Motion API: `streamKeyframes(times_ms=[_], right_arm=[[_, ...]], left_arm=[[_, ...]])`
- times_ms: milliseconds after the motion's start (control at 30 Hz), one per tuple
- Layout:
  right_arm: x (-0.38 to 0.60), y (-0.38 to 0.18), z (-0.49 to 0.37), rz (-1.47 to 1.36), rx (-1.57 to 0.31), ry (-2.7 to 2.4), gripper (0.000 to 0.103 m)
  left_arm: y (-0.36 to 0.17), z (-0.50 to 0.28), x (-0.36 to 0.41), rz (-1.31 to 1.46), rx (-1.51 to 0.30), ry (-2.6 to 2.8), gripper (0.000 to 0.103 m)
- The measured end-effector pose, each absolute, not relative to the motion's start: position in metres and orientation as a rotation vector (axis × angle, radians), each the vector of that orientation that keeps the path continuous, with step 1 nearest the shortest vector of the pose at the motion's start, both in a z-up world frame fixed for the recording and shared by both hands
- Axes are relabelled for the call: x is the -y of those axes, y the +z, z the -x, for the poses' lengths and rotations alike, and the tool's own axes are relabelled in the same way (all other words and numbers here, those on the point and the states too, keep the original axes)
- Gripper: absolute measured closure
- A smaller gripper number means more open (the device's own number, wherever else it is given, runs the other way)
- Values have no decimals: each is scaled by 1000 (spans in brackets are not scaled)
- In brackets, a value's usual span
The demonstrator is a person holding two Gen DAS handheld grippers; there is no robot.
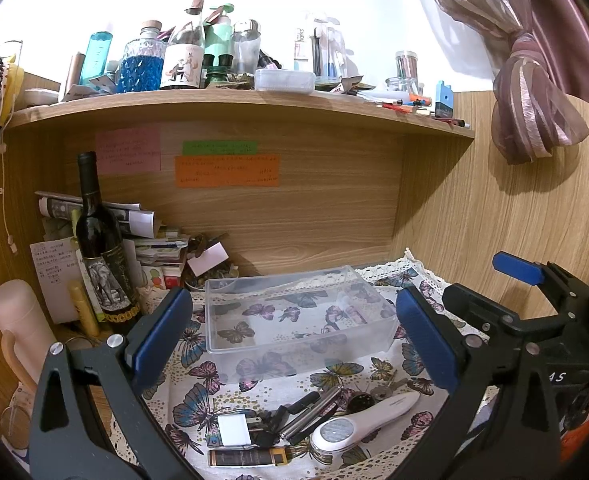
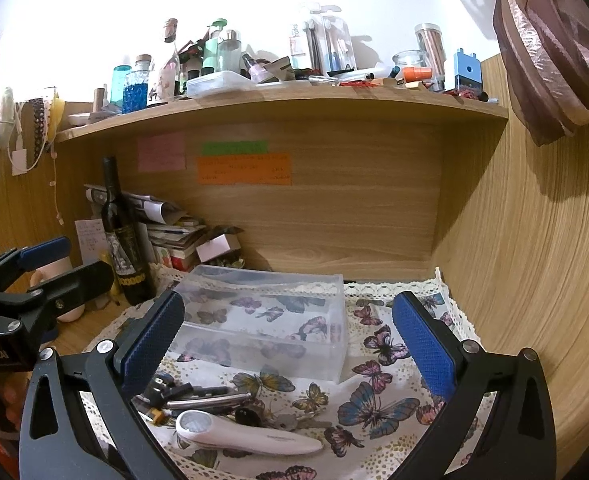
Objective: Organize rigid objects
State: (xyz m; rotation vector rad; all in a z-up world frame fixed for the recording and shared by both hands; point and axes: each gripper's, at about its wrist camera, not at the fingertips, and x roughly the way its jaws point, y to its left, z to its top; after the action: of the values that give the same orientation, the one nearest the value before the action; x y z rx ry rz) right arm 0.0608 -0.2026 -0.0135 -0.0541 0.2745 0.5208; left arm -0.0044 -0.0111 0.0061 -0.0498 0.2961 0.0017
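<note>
While both grippers, left (image 1: 290,336) and right (image 2: 288,340), hang spread and empty, the box (image 1: 294,320) waits behind the clutter; take the white magnifier (image 2: 250,436) by its handle first

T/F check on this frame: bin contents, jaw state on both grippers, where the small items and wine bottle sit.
1. The clear plastic bin has items in it. False: it is empty.
2. Both the left gripper and right gripper have open jaws. True.
3. The white handheld device lies on the butterfly cloth, in front of the bin. True.
4. The wine bottle lies on its side. False: it stands upright, left of the bin.
</note>
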Motion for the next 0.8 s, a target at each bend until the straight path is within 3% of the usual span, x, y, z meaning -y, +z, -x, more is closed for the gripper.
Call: streamKeyframes(times_ms=[800], right_arm=[[205, -7, -57, 53, -262, 520, 0]], left_arm=[[10, 3, 15, 50, -291, 1, 0]])
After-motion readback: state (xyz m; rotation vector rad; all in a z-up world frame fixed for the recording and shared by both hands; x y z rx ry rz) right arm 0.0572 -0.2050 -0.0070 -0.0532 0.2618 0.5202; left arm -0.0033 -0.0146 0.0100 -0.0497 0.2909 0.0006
